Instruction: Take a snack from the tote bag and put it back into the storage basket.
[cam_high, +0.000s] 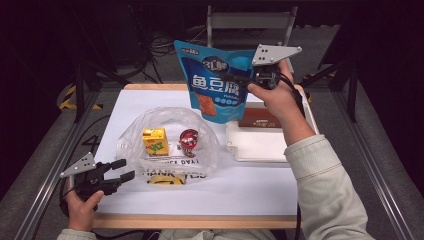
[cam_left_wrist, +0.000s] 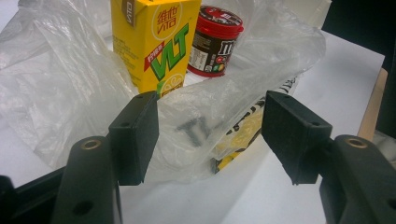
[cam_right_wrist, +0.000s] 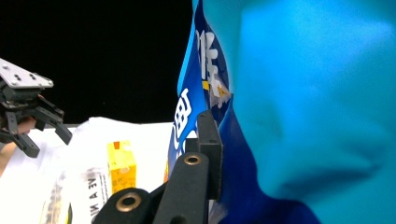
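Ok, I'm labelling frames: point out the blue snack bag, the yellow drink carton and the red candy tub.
blue snack bag (cam_high: 212, 82), high view, front panel.
yellow drink carton (cam_left_wrist: 156, 44), left gripper view, front face.
red candy tub (cam_left_wrist: 215, 44), left gripper view, label.

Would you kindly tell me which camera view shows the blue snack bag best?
The high view: the blue snack bag hangs whole, print readable, pinched by the right gripper. The right gripper view crops it to a close, blurred side. The left gripper view faces the plastic bag.

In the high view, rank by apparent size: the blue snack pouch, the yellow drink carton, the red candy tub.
1. Blue foil snack pouch, though it is raised nearer the camera.
2. Yellow cardboard drink carton.
3. Red round candy tub, only slightly smaller than the carton.
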